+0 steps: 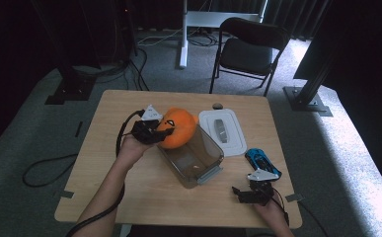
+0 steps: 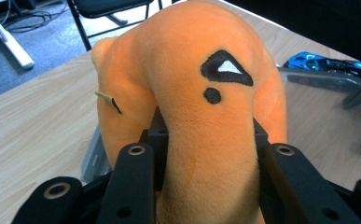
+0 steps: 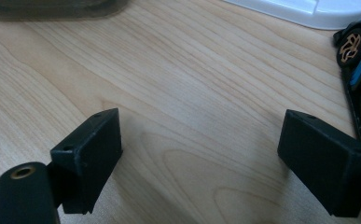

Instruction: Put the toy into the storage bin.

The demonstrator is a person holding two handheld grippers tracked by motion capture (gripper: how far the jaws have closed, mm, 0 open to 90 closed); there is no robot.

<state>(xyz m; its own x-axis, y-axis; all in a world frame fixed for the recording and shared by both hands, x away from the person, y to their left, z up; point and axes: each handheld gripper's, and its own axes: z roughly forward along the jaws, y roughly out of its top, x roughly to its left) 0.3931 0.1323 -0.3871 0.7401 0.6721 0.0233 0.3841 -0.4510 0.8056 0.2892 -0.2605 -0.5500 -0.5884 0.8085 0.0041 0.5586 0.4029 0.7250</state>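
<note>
In the high view, we see our left gripper (image 1: 155,129) at centre left of the frame, its jaws clamped on an orange plush toy (image 1: 177,127). The toy hangs over the upper left end of a clear plastic bin (image 1: 213,154) that sits in the middle of the wooden table (image 1: 129,103). In the left gripper view, the plush toy (image 2: 201,93) takes up the centre of the frame, squeezed between the two black jaws at the bottom, with a black triangle and dot stitched on its upper right side.

Our right gripper (image 1: 251,193) rests at the lower right of the high view, its jaws spread wide with nothing between them. In the right gripper view, bare wood lies between the jaws. A blue toy car (image 1: 262,162) lies just above that gripper in the high view, touching neither jaw. A white lid (image 1: 222,129) lies flat at centre right, beside the bin.

We can read no writing or brand on anything.
</note>
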